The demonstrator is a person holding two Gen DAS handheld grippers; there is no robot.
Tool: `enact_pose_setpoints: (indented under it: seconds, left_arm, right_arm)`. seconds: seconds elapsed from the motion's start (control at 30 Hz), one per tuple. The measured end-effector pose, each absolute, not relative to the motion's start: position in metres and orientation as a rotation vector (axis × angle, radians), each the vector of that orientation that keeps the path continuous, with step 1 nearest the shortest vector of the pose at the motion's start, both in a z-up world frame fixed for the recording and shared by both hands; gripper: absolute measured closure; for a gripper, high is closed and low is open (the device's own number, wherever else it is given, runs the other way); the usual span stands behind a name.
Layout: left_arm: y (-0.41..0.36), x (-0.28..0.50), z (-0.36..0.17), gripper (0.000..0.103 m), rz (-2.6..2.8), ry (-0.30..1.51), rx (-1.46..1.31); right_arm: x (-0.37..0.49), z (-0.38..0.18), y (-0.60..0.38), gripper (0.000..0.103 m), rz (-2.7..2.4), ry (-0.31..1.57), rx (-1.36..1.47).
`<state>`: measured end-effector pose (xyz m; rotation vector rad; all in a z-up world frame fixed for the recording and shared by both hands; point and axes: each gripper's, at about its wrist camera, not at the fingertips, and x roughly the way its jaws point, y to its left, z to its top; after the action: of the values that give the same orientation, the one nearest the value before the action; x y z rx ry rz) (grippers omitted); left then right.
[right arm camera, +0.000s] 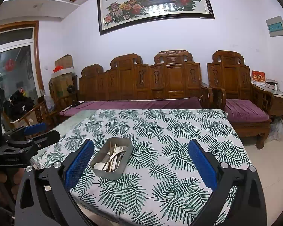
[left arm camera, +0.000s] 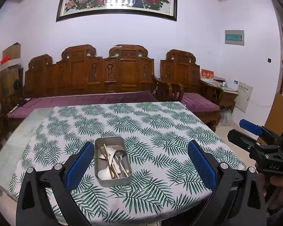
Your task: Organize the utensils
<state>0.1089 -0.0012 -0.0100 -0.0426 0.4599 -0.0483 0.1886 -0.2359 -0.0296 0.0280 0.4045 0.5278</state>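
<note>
Both claws gape empty over the bench.
Rectangular grey metal tin [left arm camera: 113, 164] of pale spoons and chopsticks [left arm camera: 111, 160] sits near the front edge; left claw [left arm camera: 141, 166], right claw [right arm camera: 141, 166].

Left gripper [left arm camera: 140, 162] held level, jaws spread wide, blue pads [left arm camera: 79, 166] facing inward, nothing between. Right gripper [right arm camera: 140, 162] same: jaws wide apart, empty. From left wrist view, right gripper sits at 3 o'clock, person's hand [left arm camera: 279, 184] beneath it at 4 o'clock.
</note>
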Motion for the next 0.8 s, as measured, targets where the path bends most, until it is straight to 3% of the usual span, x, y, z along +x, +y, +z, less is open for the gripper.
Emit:
enact_pose_setpoints:
  seconds: [0.8]
  left_arm:
    - [-0.0017,0.1069,-0.0070,0.008,-0.050,0.457,-0.049]
  right_arm:
    - [0.1880,-0.0298,-0.2351,0.002,0.529,0.406,0.029]
